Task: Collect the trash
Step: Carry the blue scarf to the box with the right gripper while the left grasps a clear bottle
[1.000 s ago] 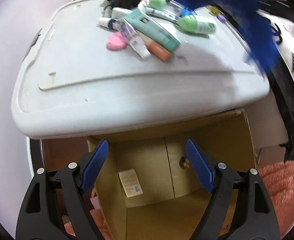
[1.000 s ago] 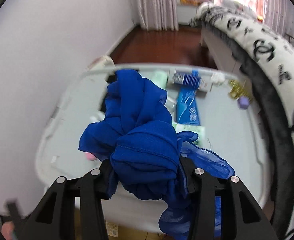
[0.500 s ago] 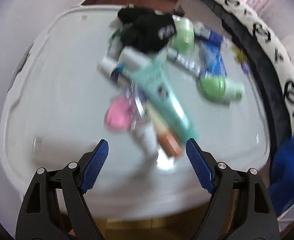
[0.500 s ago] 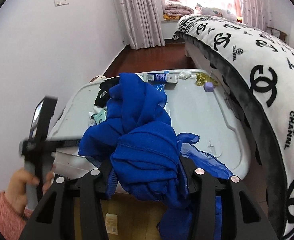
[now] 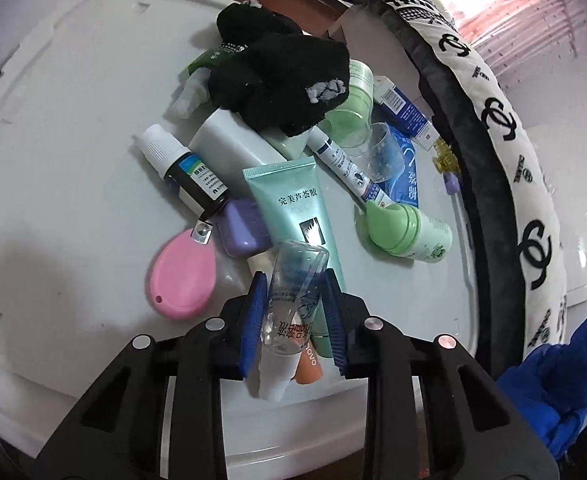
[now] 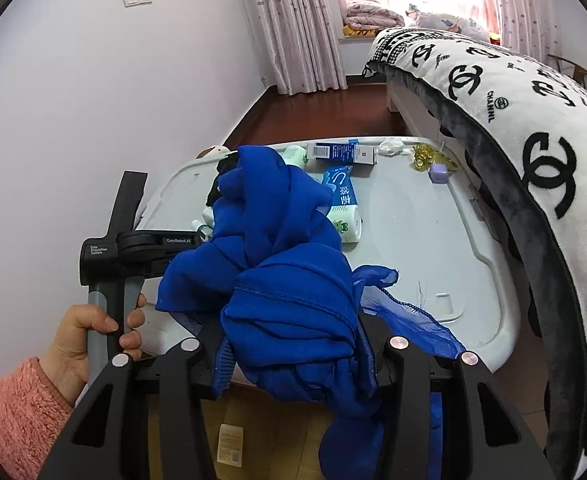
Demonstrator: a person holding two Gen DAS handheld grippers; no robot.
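The left hand-held gripper (image 5: 293, 312) is clamped on a clear tube (image 5: 295, 292) at the near edge of the clutter on the white bench (image 5: 73, 128). Under the tube lie a white tube (image 5: 273, 376) and an orange-capped one (image 5: 308, 368). Just left sits a pink case (image 5: 181, 276), touching a purple box (image 5: 242, 227). Beyond the clear tube lies a teal tube (image 5: 297, 212), with a green bottle (image 5: 407, 230) to its right and a dropper bottle (image 5: 185, 168) to its left. At the far end a black cloth (image 5: 281, 80) covers several containers.

The right hand-held gripper (image 6: 293, 344) is clamped on a bunched blue cloth (image 6: 285, 280), held over the bench's near edge, above a cardboard box (image 6: 253, 432). The bed (image 6: 533, 120) runs along the right.
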